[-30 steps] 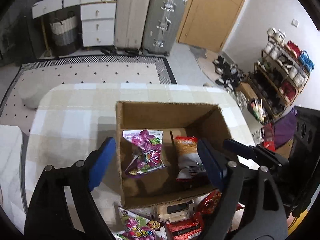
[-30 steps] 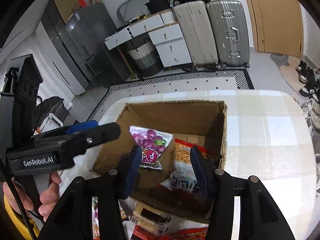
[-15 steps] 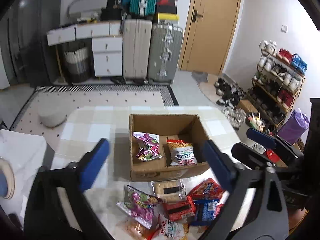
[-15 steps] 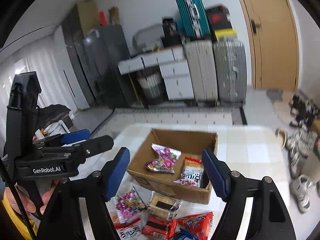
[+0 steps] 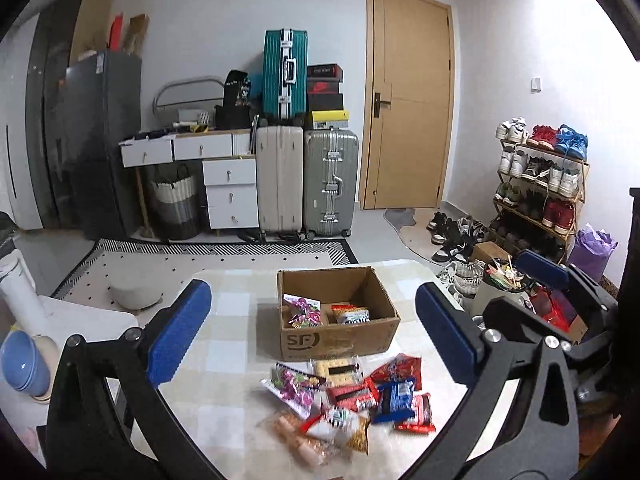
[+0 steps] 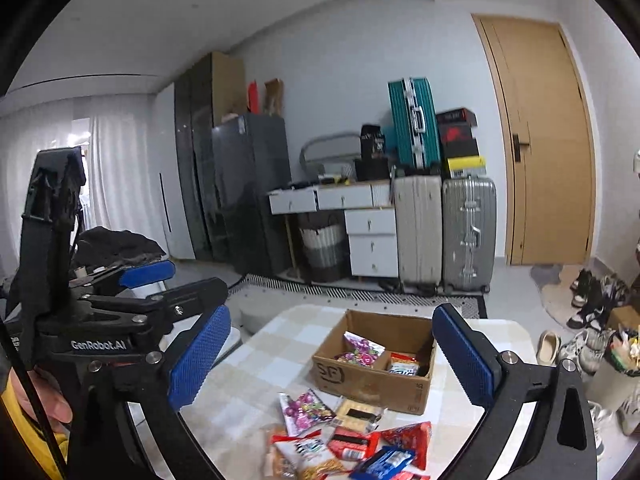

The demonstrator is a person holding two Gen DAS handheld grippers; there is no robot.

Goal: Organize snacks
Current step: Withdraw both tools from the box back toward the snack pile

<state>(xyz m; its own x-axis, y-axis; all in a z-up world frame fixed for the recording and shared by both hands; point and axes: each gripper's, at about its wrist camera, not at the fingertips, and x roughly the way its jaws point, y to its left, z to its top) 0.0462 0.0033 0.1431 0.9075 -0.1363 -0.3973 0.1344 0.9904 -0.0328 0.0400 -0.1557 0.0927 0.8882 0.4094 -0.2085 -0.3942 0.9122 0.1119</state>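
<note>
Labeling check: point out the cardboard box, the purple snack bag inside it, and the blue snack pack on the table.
cardboard box [image 5: 340, 340], left wrist view, printed front wall.
purple snack bag [image 5: 302, 312], left wrist view, bag's middle.
blue snack pack [image 5: 394, 398], left wrist view, pack's middle.

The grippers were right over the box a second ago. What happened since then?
Both pulled up and back from the cardboard box, which now looks small and far. The left gripper and right gripper have just been opening wide, nothing between their pads. The purple packet and orange packet stayed in the box; the snack pile stayed on the table.
</note>
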